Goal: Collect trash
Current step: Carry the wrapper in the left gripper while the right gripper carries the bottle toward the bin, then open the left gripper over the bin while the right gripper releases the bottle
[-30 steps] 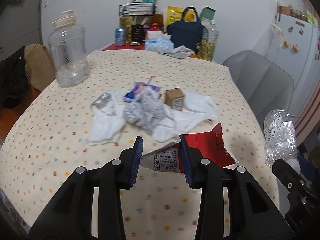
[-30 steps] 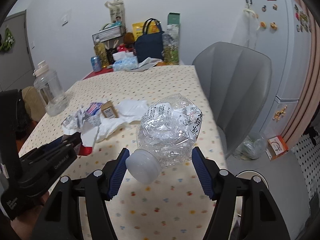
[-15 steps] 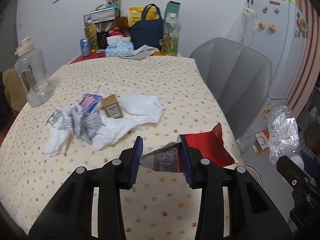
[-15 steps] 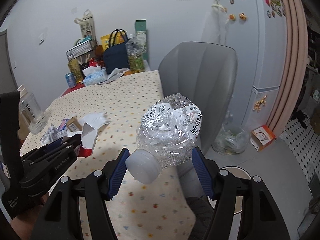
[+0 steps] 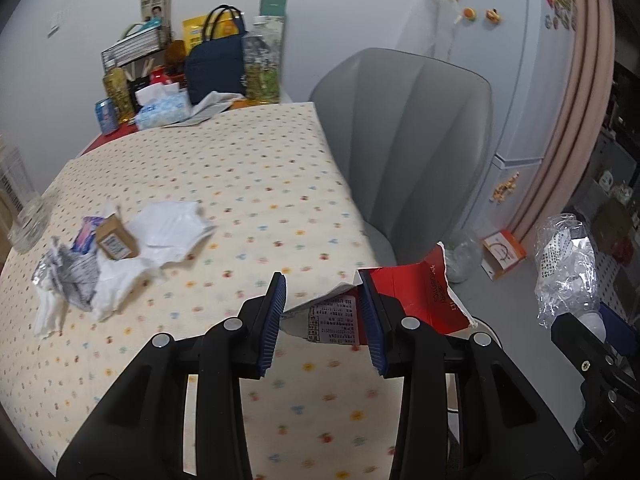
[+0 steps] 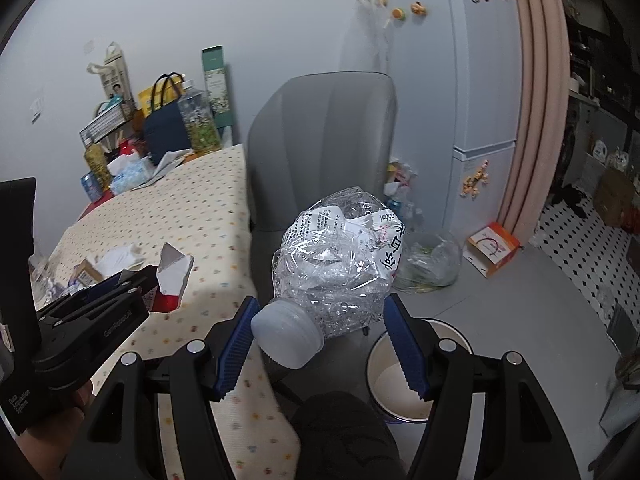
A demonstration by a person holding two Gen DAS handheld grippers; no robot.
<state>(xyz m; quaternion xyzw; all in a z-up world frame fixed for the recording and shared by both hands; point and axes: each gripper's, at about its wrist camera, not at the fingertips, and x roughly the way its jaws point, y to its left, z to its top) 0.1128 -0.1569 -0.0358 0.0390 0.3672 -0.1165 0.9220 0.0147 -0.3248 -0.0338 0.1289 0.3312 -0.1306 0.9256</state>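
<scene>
My left gripper is shut on a torn red and white paper package and holds it over the table's right edge. My right gripper is shut on a crushed clear plastic bottle with a white cap, held beside the table above the floor. A round white bin stands on the floor just below and right of the bottle. More trash lies on the table: crumpled white tissues, a small brown box and crumpled wrappers.
A grey chair stands at the table's right side. A white fridge is behind it. A clear bag of trash and an orange box lie on the floor. Bags, bottles and cans crowd the table's far end.
Both grippers have swung to the right, away from the table's middle toward the chair and floor, each keeping its hold. The white bin has come into the right wrist view.
</scene>
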